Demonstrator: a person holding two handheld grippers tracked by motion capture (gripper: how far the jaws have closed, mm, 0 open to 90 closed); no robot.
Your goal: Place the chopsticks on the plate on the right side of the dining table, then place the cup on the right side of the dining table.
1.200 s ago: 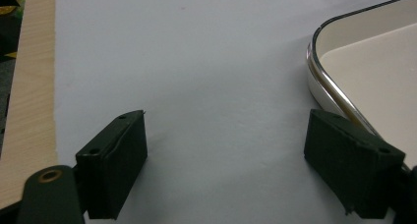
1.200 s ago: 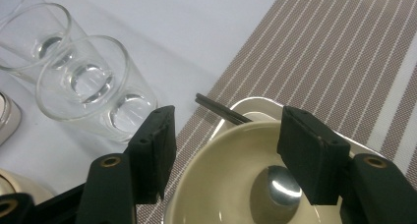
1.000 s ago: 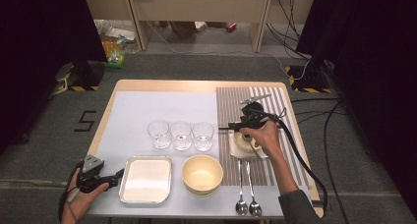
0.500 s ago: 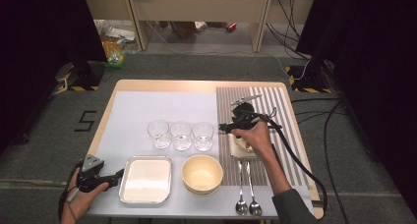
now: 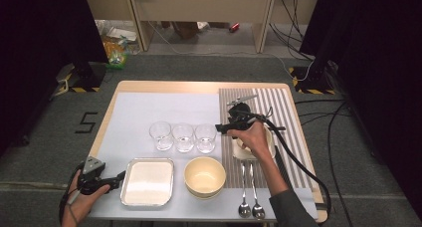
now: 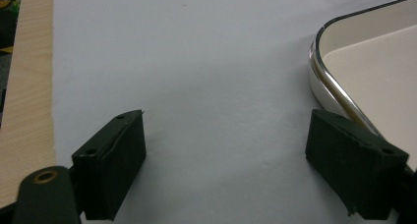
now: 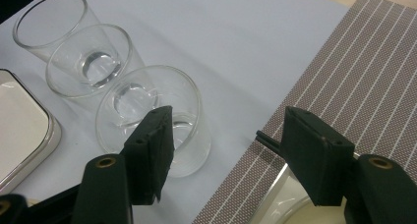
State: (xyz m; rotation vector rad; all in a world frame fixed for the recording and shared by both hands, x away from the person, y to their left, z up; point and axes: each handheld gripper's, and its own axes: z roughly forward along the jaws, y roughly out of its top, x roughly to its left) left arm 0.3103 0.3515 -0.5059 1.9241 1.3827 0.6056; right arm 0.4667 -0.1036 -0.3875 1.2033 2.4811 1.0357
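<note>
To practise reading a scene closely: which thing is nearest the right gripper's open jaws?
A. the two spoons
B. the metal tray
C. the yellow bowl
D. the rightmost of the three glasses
D: the right gripper has open jaws beside the rightmost glass, nothing held between them.

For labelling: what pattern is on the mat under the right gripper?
The mat is brown-grey weave with thin pale stripes, clearest in the right gripper view.
</note>
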